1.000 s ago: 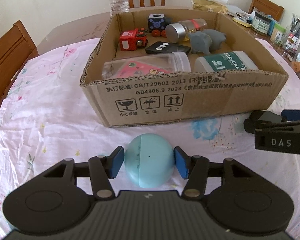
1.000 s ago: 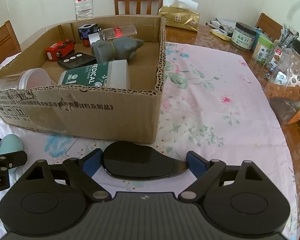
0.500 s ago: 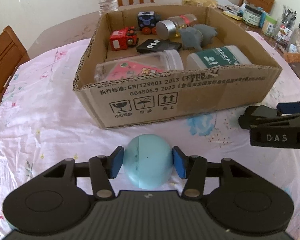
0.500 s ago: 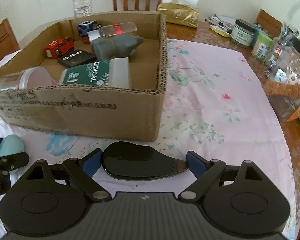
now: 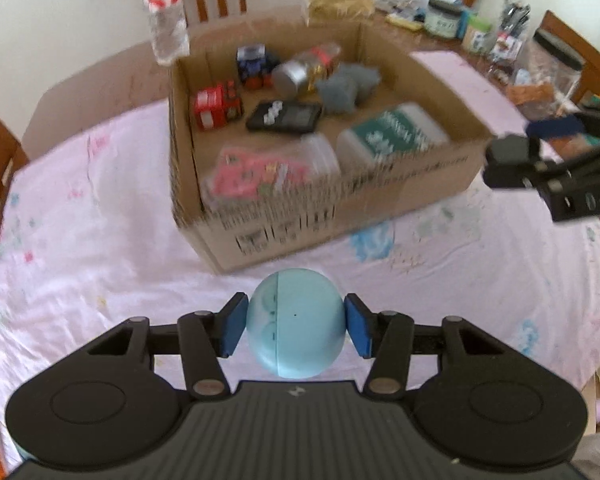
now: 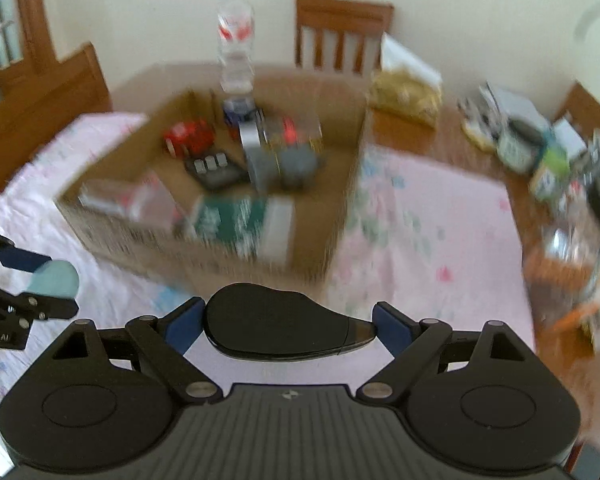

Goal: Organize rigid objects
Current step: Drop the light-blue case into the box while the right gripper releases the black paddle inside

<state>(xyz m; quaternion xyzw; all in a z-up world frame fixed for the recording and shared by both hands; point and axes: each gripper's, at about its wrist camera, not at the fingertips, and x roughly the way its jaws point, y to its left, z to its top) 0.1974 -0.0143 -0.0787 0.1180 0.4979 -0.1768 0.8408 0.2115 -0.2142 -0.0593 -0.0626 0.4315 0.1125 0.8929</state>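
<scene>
A: What did the left wrist view show?

B: The left gripper (image 5: pixel 296 330) was clamped on a pale blue egg-shaped case (image 5: pixel 296 322), its blue pads (image 5: pixel 233 330) pressing both sides. The case hung above the pink floral tablecloth (image 5: pixel 100 248), just in front of the cardboard box (image 5: pixel 340 200).

A: And in the box?

B: A red toy vehicle (image 5: pixel 217 106), a dark blue cube toy (image 5: pixel 254 62), a black remote with white buttons (image 5: pixel 286 117), a silver-capped jar (image 5: pixel 306 70), a grey animal figure (image 5: pixel 346 88), a green-labelled white container (image 5: pixel 392 138) and a clear tub with pink contents (image 5: pixel 260 170). A water bottle (image 5: pixel 164 8) stood behind the box. The right gripper (image 5: pixel 556 160) showed at the right edge, beside the box's corner; from there I couldn't tell its grip.

A: The right wrist view?

B: Blurred, but the right gripper (image 6: pixel 288 330) held a black glossy teardrop-shaped object (image 6: pixel 276 326) lengthwise between widely spread pads (image 6: pixel 184 326), both ends touching them, above the cloth (image 6: pixel 440 240) near the box (image 6: pixel 308 256). At the left edge the other gripper (image 6: pixel 40 280) appeared with the blue case (image 6: pixel 56 279) gripped in it. Jars and clutter (image 6: pixel 540 152) sat on the bare wooden table (image 6: pixel 420 140) to the right.
</scene>
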